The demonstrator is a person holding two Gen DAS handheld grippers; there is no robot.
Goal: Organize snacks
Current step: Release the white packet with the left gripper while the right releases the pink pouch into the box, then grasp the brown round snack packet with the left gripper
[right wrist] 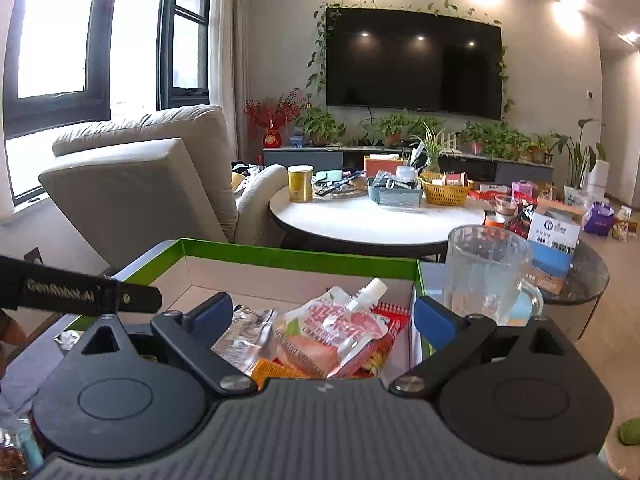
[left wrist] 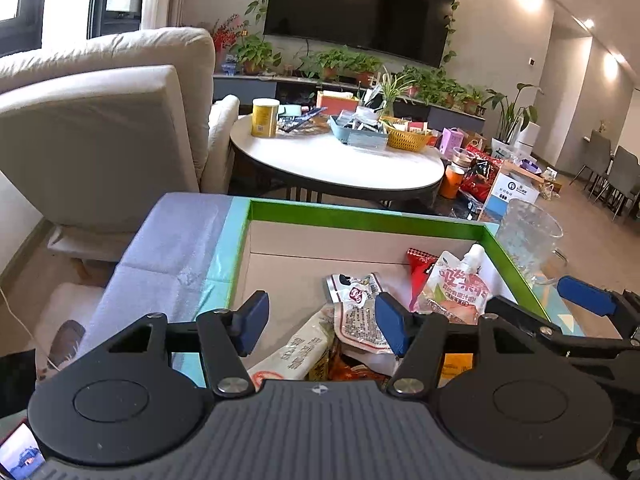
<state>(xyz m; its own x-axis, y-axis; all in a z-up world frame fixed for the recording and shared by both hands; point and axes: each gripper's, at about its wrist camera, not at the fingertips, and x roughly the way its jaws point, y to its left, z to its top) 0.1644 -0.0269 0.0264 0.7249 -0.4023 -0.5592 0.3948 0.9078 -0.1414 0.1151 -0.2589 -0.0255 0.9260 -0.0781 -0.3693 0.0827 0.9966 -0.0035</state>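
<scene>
Left tool (left wrist: 320,326) released, jaws apart over the snack packets, nothing gripped. Right tool (right wrist: 324,314) released, jaws wide, nothing between the pads. Pink-and-white spouted drink pouch (right wrist: 340,326) lies on the packet pile inside the green-rimmed cardboard box (left wrist: 360,216). Clear glass mug (right wrist: 484,272) stands just beside the box's right wall.

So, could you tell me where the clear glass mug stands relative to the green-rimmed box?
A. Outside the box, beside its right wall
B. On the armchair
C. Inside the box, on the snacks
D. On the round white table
A: the mug stands outside the box, just past its right wall, while the pouch and other snacks lie inside.
</scene>
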